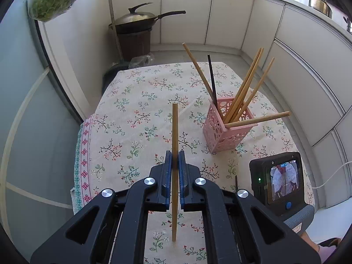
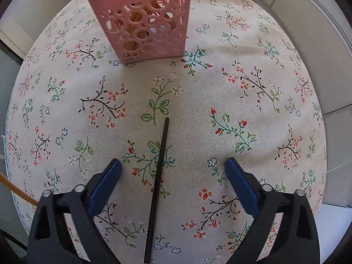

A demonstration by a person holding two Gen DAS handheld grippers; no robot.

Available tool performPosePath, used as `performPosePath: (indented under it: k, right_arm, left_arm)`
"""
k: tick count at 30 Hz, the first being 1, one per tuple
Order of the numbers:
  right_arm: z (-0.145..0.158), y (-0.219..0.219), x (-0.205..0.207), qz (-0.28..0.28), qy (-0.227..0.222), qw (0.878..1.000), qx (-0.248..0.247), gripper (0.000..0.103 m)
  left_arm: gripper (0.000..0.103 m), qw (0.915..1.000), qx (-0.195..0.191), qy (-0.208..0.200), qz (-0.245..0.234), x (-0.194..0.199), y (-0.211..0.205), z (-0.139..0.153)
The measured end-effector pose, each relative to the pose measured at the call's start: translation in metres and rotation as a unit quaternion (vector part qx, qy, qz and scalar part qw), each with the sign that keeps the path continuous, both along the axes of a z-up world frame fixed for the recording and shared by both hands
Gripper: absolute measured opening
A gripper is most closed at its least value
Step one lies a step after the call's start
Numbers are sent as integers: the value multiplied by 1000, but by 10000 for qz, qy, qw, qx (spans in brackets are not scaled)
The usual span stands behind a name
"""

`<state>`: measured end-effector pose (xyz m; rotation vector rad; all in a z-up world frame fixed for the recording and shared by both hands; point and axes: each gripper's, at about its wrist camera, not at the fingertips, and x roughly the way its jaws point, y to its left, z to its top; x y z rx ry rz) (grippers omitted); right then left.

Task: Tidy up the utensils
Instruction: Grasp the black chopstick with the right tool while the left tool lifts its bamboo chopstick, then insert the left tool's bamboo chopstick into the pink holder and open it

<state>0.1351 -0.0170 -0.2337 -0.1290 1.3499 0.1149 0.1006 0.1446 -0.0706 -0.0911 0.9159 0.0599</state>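
Two sticks left. My left hand-held gripper [image 1: 175, 162] pinches wooden chopstick [image 1: 175, 132] for pink basket [image 1: 226, 129]; right hand-held gripper [image 2: 172, 173] gapes wide, empty, over black chopstick [image 2: 159, 165] on surface [image 2: 275, 70].

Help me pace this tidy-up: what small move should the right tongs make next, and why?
Probably close the right tongs on the thin black chopstick: it lies on the floral tablecloth between their open pads, untouched, near the pink perforated holder.

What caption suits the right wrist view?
Open right claw straddles a black chopstick lying on the floral tablecloth, before the pink holder.
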Motion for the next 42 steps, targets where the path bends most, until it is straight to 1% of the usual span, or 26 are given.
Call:
performPosePath:
  k: [2, 3, 5, 6, 8, 9, 10, 11, 13, 16, 20, 25, 28, 32, 34, 38, 42]
  right_arm:
    - [6, 7, -4, 110, -52, 9999, -16, 63]
    - [8, 8, -6, 148, -63, 9999, -8, 59]
    - [10, 6, -8, 161, -105, 9998, -4, 45]
    - [11, 6, -8, 143, -112, 9998, 35, 42]
    - [14, -1, -8, 92, -109, 9998, 138, 25]
    - [15, -6, -7, 46, -100, 9997, 232, 21]
    - [15, -12, -6, -20, -91, 9995, 310, 12]
    - [16, -19, -4, -71, -84, 9992, 393, 9]
    - [16, -30, -3, -138, -36, 9980, 618, 6]
    - [19, -42, -5, -186, -98, 9982, 562, 5]
    - [29, -74, -10, -473, -278, 9956, 759, 5]
    - [67, -122, -24, -831, -875, 9868, 1076, 5]
    - [90, -148, -30, -918, -1277, 9797, 1243, 5]
    - [128, -158, -55, -845, -1747, 9698, 1477, 5]
    - [141, -153, -64, -790, -1957, 9651, 1549, 5]
    - [174, -161, -76, -713, -2340, 9531, 1780, 5]
    - [199, -174, -78, -810, -2557, 9410, 2065, 5]
  left_arm:
    - [5, 10000, -34, -25, 11, -1, 1, 1]
    - [5, 10000, -49, -35, 18, -1, 2, 2]
    - [5, 10000, -77, -46, 27, -2, 3, 3]
    - [5, 9999, -84, -52, 25, -2, 3, 3]
    - [5, 9999, -99, -64, 15, -3, 3, 4]
    - [5, 9999, -106, -74, 4, -3, 2, 4]
    - [5, 9999, -109, -83, 2, -3, 2, 5]
    - [5, 9999, -112, -89, 0, -3, 1, 5]
    - [5, 9999, -115, -92, -7, -2, 0, 5]
    - [5, 9999, -124, -102, -17, -2, 0, 5]
    - [5, 9998, -135, -152, -31, -3, -2, 7]
    - [5, 9995, -155, -266, -72, -6, -8, 12]
    - [5, 9992, -127, -364, -110, -9, -12, 17]
    - [5, 9985, 8, -521, -171, -17, -19, 26]
    - [5, 9980, 5, -611, -190, -20, -21, 32]
    - [5, 9957, -46, -917, -157, -27, -22, 52]
    - [5, 9924, -142, -1211, -135, -24, -23, 77]
